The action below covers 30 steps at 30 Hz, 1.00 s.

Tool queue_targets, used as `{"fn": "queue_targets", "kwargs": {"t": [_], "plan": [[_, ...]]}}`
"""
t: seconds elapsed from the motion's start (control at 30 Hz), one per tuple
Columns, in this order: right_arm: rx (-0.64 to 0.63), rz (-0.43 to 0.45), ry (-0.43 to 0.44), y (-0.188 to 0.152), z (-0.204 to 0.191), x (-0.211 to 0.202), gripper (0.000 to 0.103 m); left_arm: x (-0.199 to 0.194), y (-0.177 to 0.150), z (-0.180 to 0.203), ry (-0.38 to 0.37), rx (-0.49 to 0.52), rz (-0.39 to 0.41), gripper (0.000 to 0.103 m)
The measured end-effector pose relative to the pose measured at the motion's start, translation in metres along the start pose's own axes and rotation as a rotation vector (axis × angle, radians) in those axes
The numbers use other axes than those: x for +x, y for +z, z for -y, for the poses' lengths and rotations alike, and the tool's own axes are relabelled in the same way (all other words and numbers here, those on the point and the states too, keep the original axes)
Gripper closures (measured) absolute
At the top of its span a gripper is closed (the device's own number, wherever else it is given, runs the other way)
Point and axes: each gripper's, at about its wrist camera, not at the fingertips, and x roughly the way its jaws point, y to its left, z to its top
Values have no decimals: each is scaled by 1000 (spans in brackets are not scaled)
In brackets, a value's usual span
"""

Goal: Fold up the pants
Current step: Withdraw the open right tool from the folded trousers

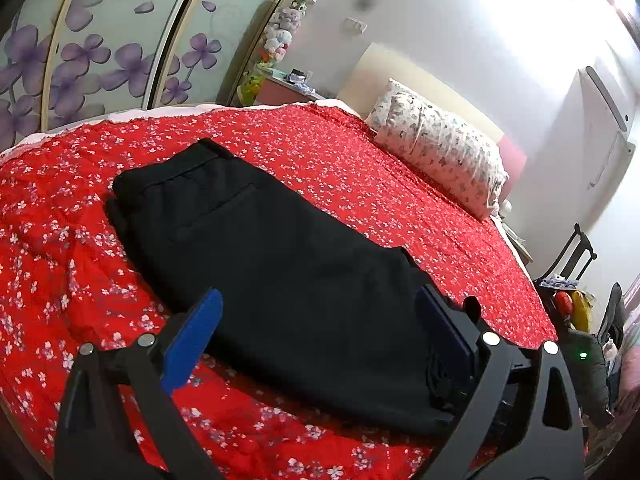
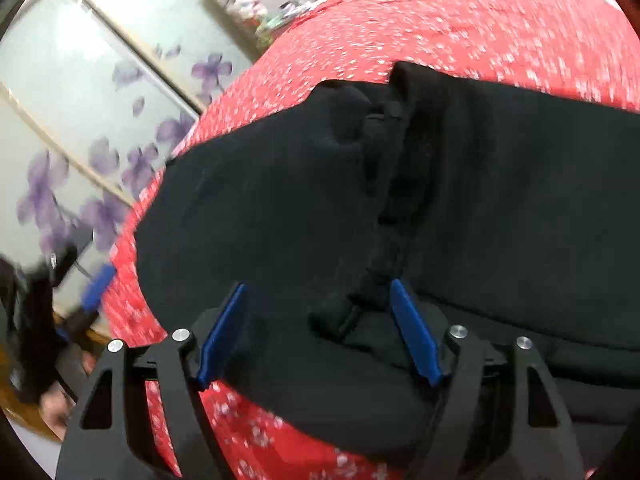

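Note:
Black pants [image 1: 280, 256] lie folded on the red flowered bedspread [image 1: 360, 168], waistband at the far end. In the left wrist view my left gripper [image 1: 320, 296] hovers over their near end, its blue pads far apart and nothing pinched. In the right wrist view my right gripper [image 2: 316, 284] stands open low over the pants [image 2: 500, 200]. A bunched fold of black cloth [image 2: 340, 312] lies between its pads, which do not press on it. One of the left gripper's blue fingers [image 2: 98, 286] shows blurred at the left edge of that view.
A flowered pillow [image 1: 440, 156] lies at the head of the bed. Wardrobe doors with purple flowers [image 1: 100, 60] stand beyond the far side, with plush toys [image 1: 280, 36] in the corner. A dark chair [image 1: 576, 252] and clutter stand off the bed's right edge.

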Motion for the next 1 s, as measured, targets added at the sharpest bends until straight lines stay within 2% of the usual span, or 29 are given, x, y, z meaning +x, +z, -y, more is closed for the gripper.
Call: {"fn": "queue_targets", "kwargs": {"t": [0.13, 0.2, 0.37, 0.43, 0.6, 0.7, 0.77, 0.83, 0.9, 1.0], "plan": [[5, 44, 25, -7, -1, -40, 27, -2, 11, -10, 11, 3, -20, 3], [12, 83, 32, -15, 6, -63, 19, -6, 17, -18, 17, -6, -22, 2], [30, 209, 57, -31, 30, -98, 19, -13, 29, -54, 13, -132, -50, 2], [85, 243, 64, -30, 43, -101, 19, -12, 31, -69, -6, -193, -78, 2], [178, 217, 120, -27, 63, -93, 19, -5, 33, -101, -76, -308, -149, 2], [164, 188, 119, -30, 62, -88, 19, 5, 28, -125, -136, -455, -199, 2], [139, 167, 117, -30, 58, -83, 19, 12, 24, -136, -213, -538, -220, 2], [121, 153, 117, -32, 54, -80, 19, 15, 24, -139, -236, -565, -222, 2], [103, 137, 120, -32, 49, -77, 19, 17, 24, -140, -225, -559, -214, 2], [76, 117, 113, -34, 44, -75, 19, 21, 23, -135, -268, -566, -195, 2]]}}
